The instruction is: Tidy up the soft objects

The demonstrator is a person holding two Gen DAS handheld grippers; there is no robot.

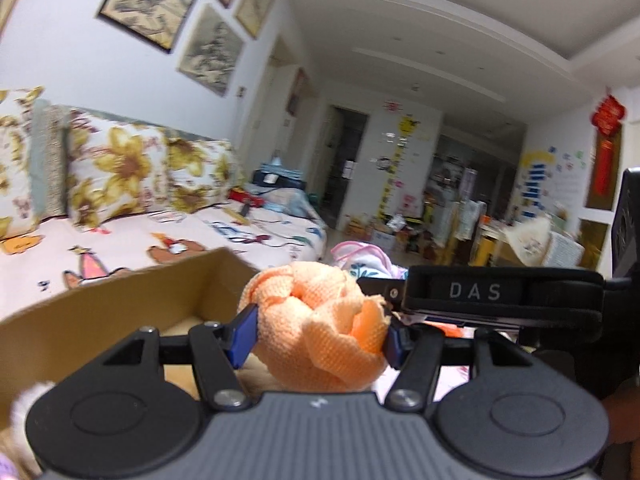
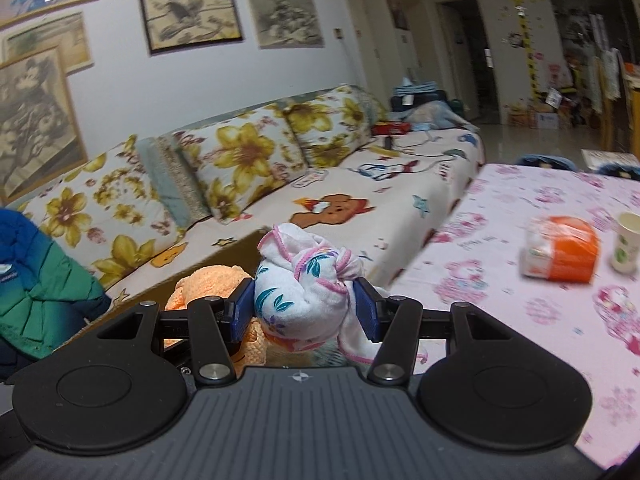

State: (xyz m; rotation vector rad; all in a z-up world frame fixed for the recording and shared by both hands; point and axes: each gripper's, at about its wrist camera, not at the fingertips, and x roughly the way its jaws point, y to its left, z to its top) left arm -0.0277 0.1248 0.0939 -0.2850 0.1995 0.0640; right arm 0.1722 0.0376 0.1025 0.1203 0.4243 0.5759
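the left tongs [image 1: 320, 330] are closed around an orange knotted cloth [image 1: 320, 328], the blue pads [image 1: 242, 336] pressing into its sides so the bundle bulges between them. it is held up in the air, just over the near wall of a cardboard box [image 1: 120, 304], which looks like the place meant to receive the soft things; gripping the knot across its middle keeps the loose ends from unrolling on the way.

the right tongs [image 2: 306, 306] are likewise shut on a white floral cloth [image 2: 304, 292] with pink edging, tied into a ball, with one tail hanging below the right pad. it is carried above the edge of the counter [image 2: 520, 320] with its pink patterned cover, close beside the orange bundle, so both seem headed for the same box.

an orange packet [image 2: 560, 250] and a paper cup [image 2: 626, 242] stand further back on the counter, well apart from the cloths. the sofa [image 2: 360, 200] lies behind.
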